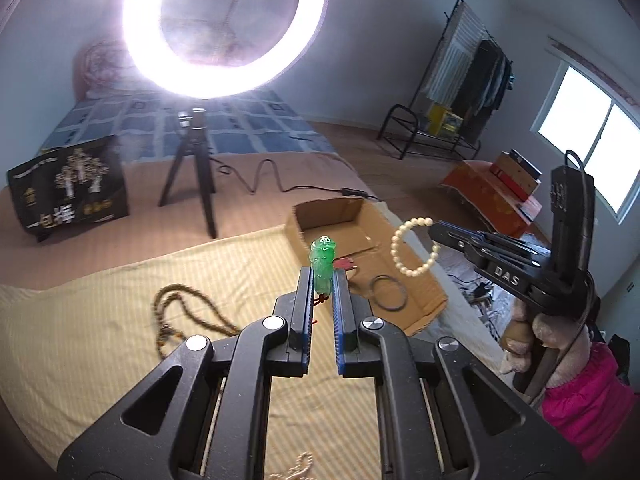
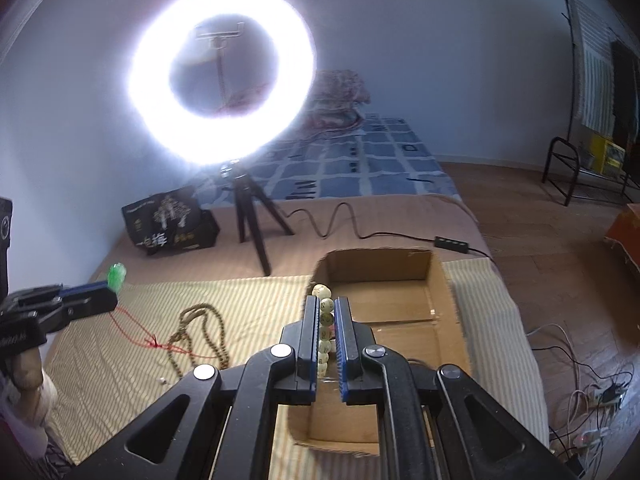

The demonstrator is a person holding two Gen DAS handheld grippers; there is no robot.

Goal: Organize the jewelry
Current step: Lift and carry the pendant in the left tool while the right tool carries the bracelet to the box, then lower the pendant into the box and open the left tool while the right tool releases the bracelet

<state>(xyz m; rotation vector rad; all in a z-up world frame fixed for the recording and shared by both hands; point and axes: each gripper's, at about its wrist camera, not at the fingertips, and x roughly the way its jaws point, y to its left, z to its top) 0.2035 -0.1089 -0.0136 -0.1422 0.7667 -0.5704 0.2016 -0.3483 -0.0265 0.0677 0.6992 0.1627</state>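
- On the far left, a black printed bag (image 1: 70, 188) stands on the bed, with the lit ring light (image 1: 224, 28) on its tripod (image 1: 192, 168) just to its right.
- A brown beaded necklace (image 1: 188, 316) lies loose on the striped yellow cloth (image 1: 100, 320), apart from both my claws.
- My left claw (image 1: 322, 280) is clamped on a green pendant (image 1: 323, 264); the pendant stands upright between the blue pads, its top poking above the fingertips, its red cord (image 2: 136, 328) trailing down to the cloth.
- Beyond it, the open cardboard box (image 1: 420, 312) sits at the cloth's right edge; inside lie a dark ring-shaped bangle (image 1: 387, 293) and a small red item (image 1: 345, 265) I cannot identify.
- My right claw (image 2: 329, 312) is closed on a cream bead bracelet (image 2: 325, 320), gripping it edge-on; seen from the left wrist, the loop hangs in the air over the box's right side.
- At the far right, my hand in a pink sleeve (image 1: 588, 396) holds that claw's handle.
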